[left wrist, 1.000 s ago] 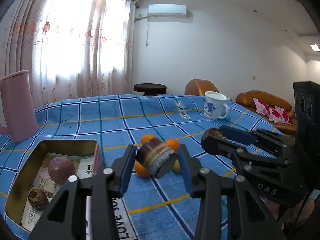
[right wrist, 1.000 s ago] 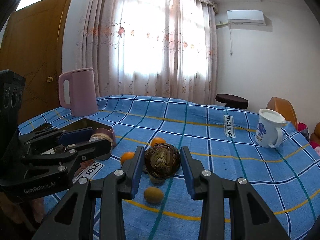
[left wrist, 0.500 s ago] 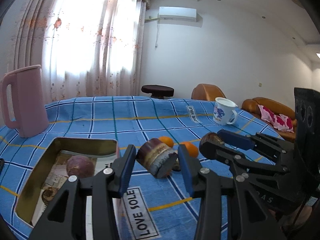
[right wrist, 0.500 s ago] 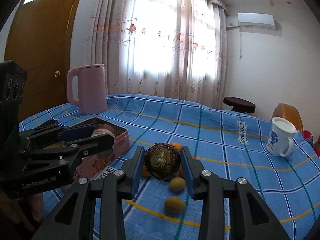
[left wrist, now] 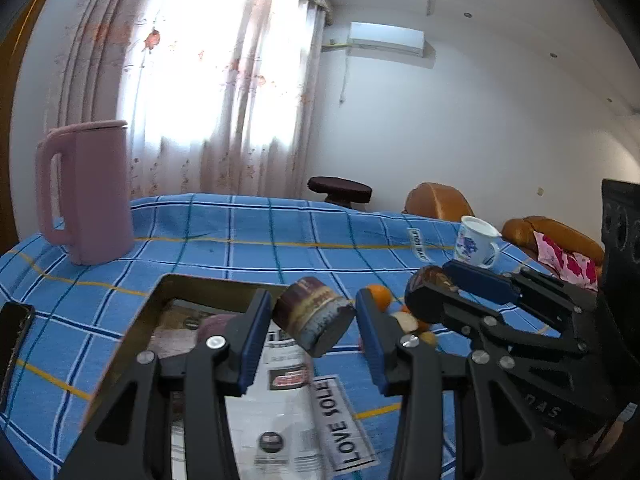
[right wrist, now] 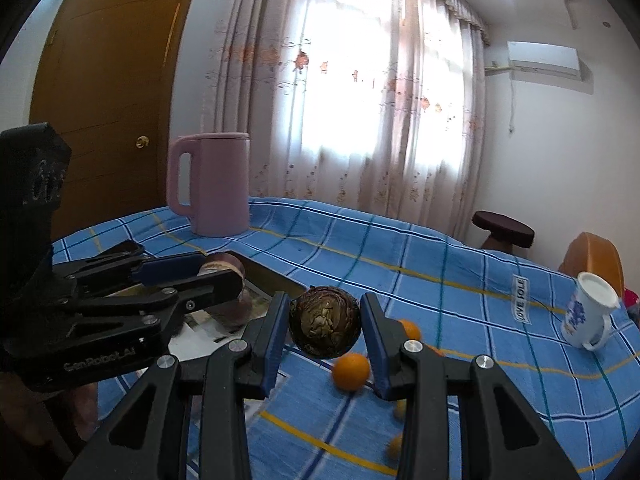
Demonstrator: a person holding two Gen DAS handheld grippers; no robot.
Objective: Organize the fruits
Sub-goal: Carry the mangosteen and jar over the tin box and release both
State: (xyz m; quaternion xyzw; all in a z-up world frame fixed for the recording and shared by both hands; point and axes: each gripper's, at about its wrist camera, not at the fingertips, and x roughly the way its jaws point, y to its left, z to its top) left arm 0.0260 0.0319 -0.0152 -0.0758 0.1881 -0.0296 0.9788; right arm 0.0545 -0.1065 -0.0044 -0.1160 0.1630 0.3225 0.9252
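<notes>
Your left gripper (left wrist: 314, 326) grips a cut fruit (left wrist: 314, 322), your right (right wrist: 325, 330) a round one (right wrist: 325, 328); the tin (left wrist: 168, 286) lies at seven o'clock, nearer your left.

My left gripper (left wrist: 314, 322) is black with blue pads, and the chunk (left wrist: 314, 320) in it is banded dark purple and tan with a grey cut face. My right gripper (right wrist: 325, 328), black and blue too, carries a round fruit (right wrist: 325, 327) mottled dark brown and olive. The table (left wrist: 248, 228) wears a bright blue cloth checked with white, dark blue, green and yellow lines. The kettle (left wrist: 90, 192) is plain dusty pink. The mug (left wrist: 476, 242) is white with a blue print. The small fruits (right wrist: 351, 366) are orange. The tin (left wrist: 136, 340) is dull gold, lined with black-and-white printed paper. The curtains (right wrist: 360, 100) are pale with small reddish flowers.
</notes>
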